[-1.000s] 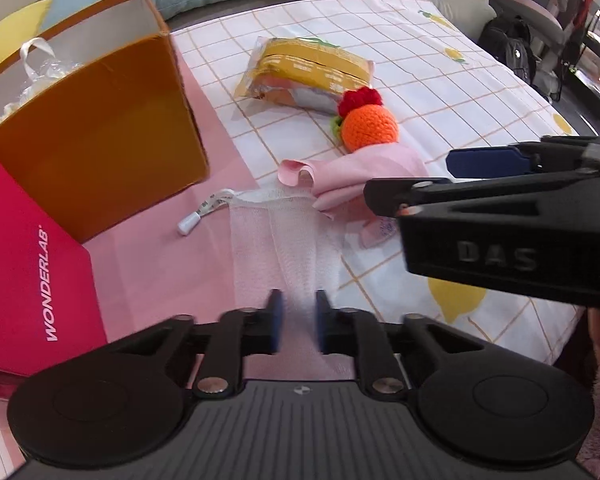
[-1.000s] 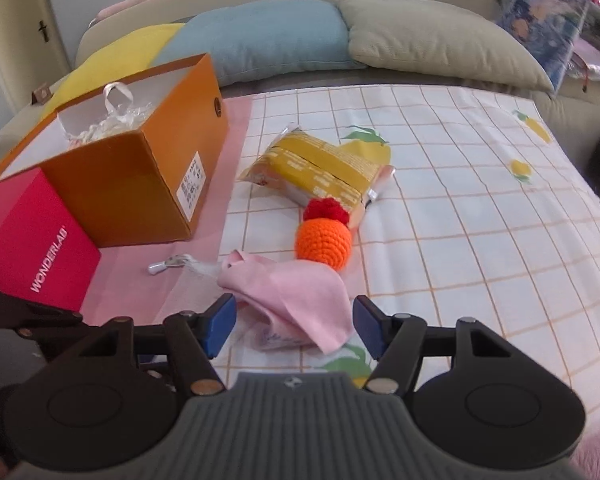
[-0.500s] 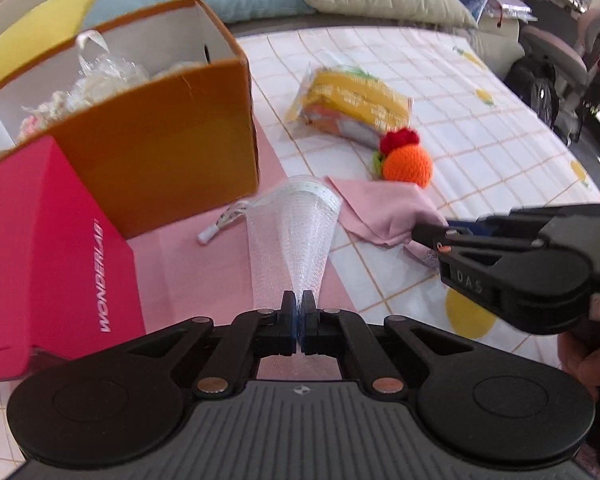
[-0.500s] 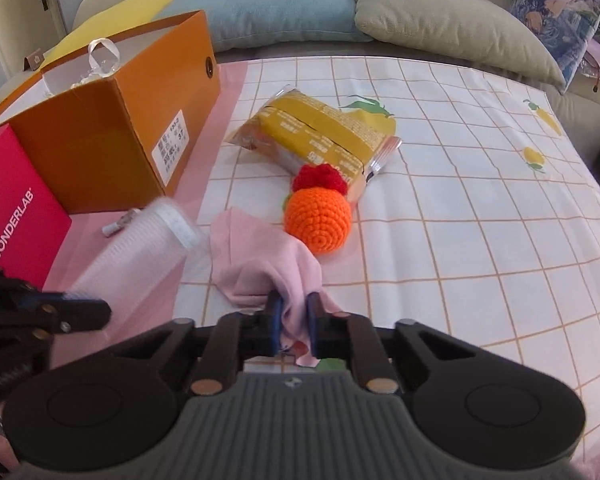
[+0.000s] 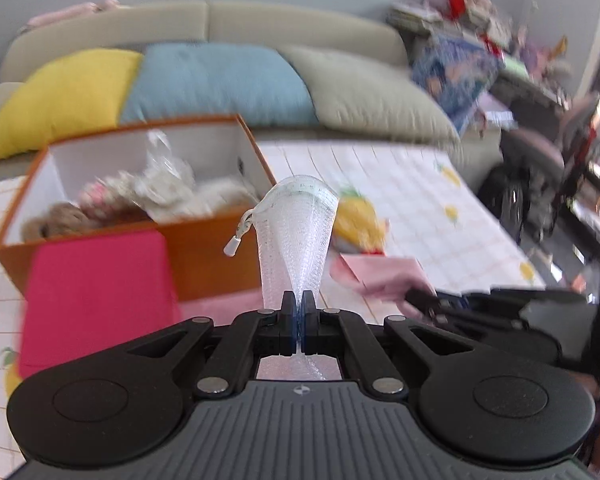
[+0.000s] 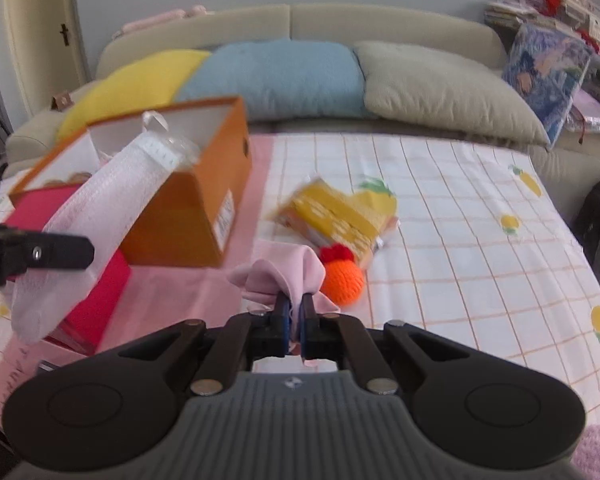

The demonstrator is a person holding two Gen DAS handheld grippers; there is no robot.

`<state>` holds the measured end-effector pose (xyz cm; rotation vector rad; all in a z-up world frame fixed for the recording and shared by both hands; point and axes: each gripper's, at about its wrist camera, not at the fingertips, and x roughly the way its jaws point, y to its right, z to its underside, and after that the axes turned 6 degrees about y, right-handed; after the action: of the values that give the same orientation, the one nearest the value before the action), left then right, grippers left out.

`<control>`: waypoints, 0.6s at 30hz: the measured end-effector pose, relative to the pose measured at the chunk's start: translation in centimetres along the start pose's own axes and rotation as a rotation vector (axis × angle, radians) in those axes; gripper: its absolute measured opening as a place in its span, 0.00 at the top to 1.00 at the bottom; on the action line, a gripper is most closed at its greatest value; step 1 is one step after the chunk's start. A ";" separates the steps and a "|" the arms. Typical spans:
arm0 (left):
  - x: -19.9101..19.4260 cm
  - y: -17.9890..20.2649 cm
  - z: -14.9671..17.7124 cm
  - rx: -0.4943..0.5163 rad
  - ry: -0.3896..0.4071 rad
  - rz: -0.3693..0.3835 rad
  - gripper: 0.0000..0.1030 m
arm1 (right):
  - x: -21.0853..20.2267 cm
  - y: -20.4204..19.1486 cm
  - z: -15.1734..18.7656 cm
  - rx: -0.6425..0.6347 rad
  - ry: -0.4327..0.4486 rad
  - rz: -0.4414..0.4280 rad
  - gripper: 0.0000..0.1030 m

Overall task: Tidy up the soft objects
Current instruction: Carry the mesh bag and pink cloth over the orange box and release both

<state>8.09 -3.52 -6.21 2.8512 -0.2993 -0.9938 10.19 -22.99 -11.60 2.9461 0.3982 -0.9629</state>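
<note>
My left gripper (image 5: 298,322) is shut on a white mesh pouch (image 5: 298,236) and holds it lifted in the air in front of the orange box (image 5: 204,264); the pouch also shows in the right wrist view (image 6: 100,216). The box holds several soft things (image 5: 148,196). My right gripper (image 6: 295,320) is shut on a pink cloth (image 6: 284,276), lifted off the table, also visible in the left wrist view (image 5: 380,276). An orange crocheted ball (image 6: 342,280) with a red top lies just right of the cloth.
A magenta box (image 5: 96,296) lies in front of the orange box. A yellow packet (image 6: 336,216) lies behind the ball on the checked tablecloth (image 6: 460,220). Yellow, blue and beige cushions (image 6: 276,76) line the sofa behind. A black bag (image 5: 512,196) stands at the right.
Both grippers have risen. The mesh pouch has been lifted off the table toward the orange box. The pink cloth has been lifted off the table.
</note>
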 end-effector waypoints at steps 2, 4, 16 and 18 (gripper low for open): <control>-1.2 -1.2 -1.0 -0.025 0.031 -0.016 0.99 | -1.0 -0.9 -0.9 -0.013 0.025 -0.025 0.98; -2.2 -2.5 -2.1 -0.043 0.049 -0.044 0.99 | -1.7 -1.7 -1.9 -0.013 0.047 -0.054 0.98; -3.5 -11.9 -8.5 -0.193 0.059 -0.085 0.99 | 0.8 -7.4 -10.7 0.052 0.073 -0.300 0.98; -2.8 -12.8 -9.3 -0.193 0.049 -0.092 0.99 | 2.3 -8.6 -11.8 0.057 0.061 -0.314 0.98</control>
<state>13.67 9.93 0.62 2.7298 -0.0643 -0.9118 16.66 -13.01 -2.85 3.0276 0.8714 -0.9223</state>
